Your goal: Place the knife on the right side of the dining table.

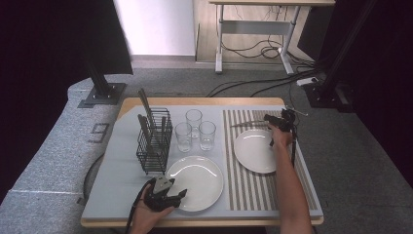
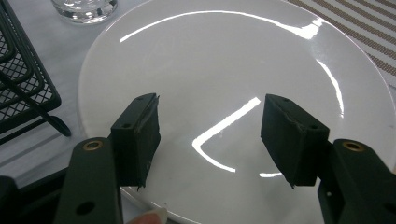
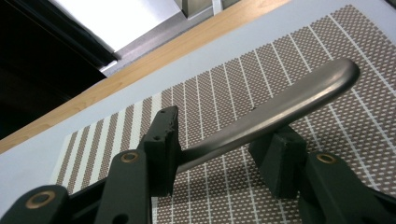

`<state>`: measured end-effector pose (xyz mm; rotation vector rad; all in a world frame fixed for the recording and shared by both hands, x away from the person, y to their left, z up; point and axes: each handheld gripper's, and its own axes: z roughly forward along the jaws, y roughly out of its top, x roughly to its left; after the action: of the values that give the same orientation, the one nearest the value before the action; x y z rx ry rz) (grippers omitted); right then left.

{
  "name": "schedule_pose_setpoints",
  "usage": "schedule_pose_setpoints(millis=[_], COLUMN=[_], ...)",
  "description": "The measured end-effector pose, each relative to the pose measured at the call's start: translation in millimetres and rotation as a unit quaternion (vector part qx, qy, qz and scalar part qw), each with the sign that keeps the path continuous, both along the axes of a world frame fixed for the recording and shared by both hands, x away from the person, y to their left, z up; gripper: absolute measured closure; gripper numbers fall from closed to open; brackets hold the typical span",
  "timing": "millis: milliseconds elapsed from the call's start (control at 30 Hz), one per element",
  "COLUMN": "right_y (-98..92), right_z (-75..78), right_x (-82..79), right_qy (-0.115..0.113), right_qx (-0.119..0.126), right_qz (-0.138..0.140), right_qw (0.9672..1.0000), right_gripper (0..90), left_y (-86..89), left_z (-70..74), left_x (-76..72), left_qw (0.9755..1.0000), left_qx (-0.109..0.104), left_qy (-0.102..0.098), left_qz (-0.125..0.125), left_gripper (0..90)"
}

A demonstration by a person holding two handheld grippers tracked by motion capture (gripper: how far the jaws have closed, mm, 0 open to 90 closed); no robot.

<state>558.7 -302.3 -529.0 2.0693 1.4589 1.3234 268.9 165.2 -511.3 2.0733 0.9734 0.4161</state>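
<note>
Step in hand: laying a piece of cutlery (image 3: 275, 109) on the striped mat (image 3: 224, 88), above the far plate (image 1: 254, 151) at the right of the high view.
Right gripper (image 3: 224, 156): jaws spread apart, the metal handle running between them; one pad (image 3: 163, 140) at the lower left of the frame seems to touch it, the other sits under or beside it. Looks like a release, not a clench.
Where the cutlery is: upper right of the high view (image 1: 249, 124), lying crosswise on the mat, just beyond the plate rim.
Doing it well: let the jaws clear the handle fully before lifting, then draw straight back along the handle so it doesn't get dragged or swung against the plate.
Left gripper (image 2: 210, 135): jaws wide and holding nothing, hovering over the near plate (image 2: 224, 56) at the lower middle of the high view.
Hard to make out: whether it's a knife, fork or spoon; the working end is out of frame in the right gripper view and tiny from above.
Also unclear: whether the handle rests flat on the mat or is propped on the lower pad.
Cut off: the wire basket (image 1: 155, 141) holds more cutlery, count unreadable; three glasses (image 1: 195, 129) stand beside it.
</note>
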Motion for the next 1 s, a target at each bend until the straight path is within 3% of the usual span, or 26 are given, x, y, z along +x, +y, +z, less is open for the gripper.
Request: schedule_pose_setpoints(millis=[333,533,700,1000], right_y=[-0.6,-0.6,1.9,-0.3], right_z=[-2.1,-2.1,-1.1,1.7], right_x=[2.8,3.0,2.8,1.2], right_qy=[0.018,0.017,0.022,0.031], right_qx=[0.002,-0.002,-0.028,-0.036], right_qz=[-0.006,-0.001,0.004,0.006], right_qw=[0.9998,0.9998,0.9994,0.9989], right_gripper=[51.2,50.5,51.7,49.6], left_y=[0.1,-0.7,-0.1,0.2], left_z=[0.3,0.5,0.6,1.8], left_x=[-0.1,-0.4,-0.4,-0.9], left_qw=[1.0,1.0,1.0,1.0], left_qx=[0.0,0.0,-0.001,-0.001], left_qy=[0.0,0.0,0.0,-0.002], left_qz=[0.0,-0.002,-0.001,-0.001], left_gripper=[37.4,37.3,37.3,37.3])
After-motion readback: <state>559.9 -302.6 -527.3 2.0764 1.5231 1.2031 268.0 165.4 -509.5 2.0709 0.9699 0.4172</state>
